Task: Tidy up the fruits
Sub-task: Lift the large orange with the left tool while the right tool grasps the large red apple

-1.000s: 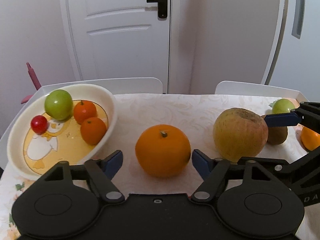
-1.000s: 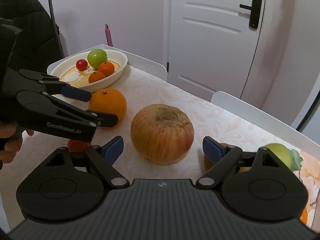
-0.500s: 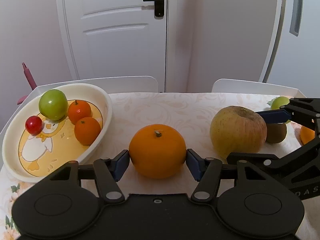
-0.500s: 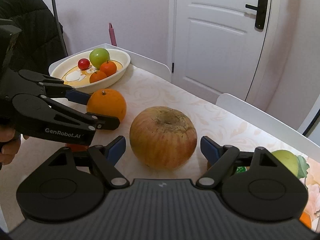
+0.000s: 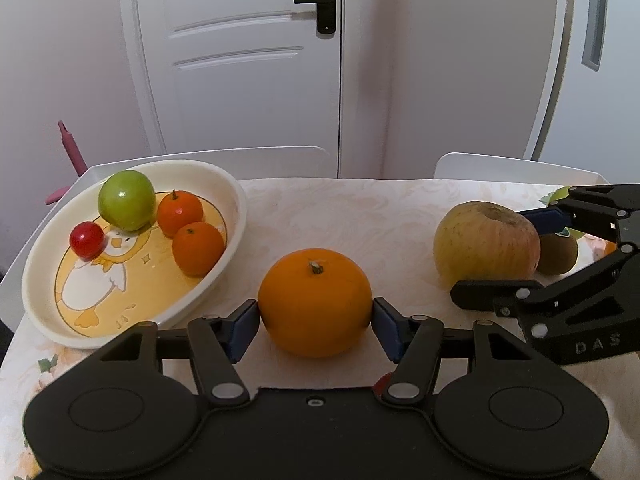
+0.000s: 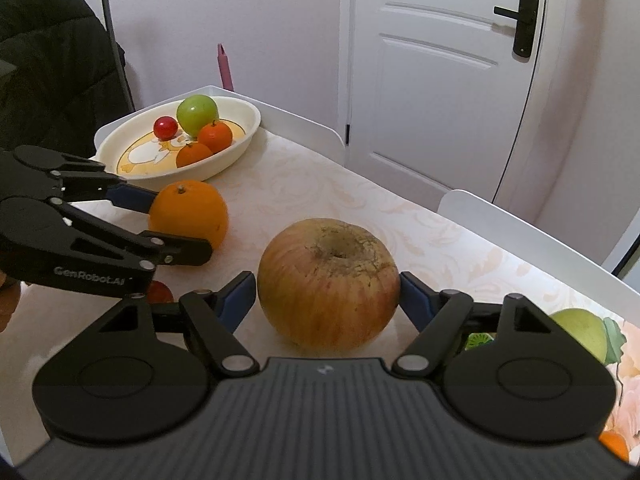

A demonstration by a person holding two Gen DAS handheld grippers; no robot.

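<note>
Left gripper (image 5: pixel 316 322) is clamped on the orange (image 5: pixel 315 302), which sits on the table just right of the bowl (image 5: pixel 236 216). Right gripper (image 6: pixel 328 300) is closed around the apple (image 6: pixel 328 282), further right of the bowl. Risks, as I judge them: round skins roll out of the flat pads; the two grippers sit close together and could clash; dropping the orange in hard could knock the tangerines (image 5: pixel 198 248).
</note>
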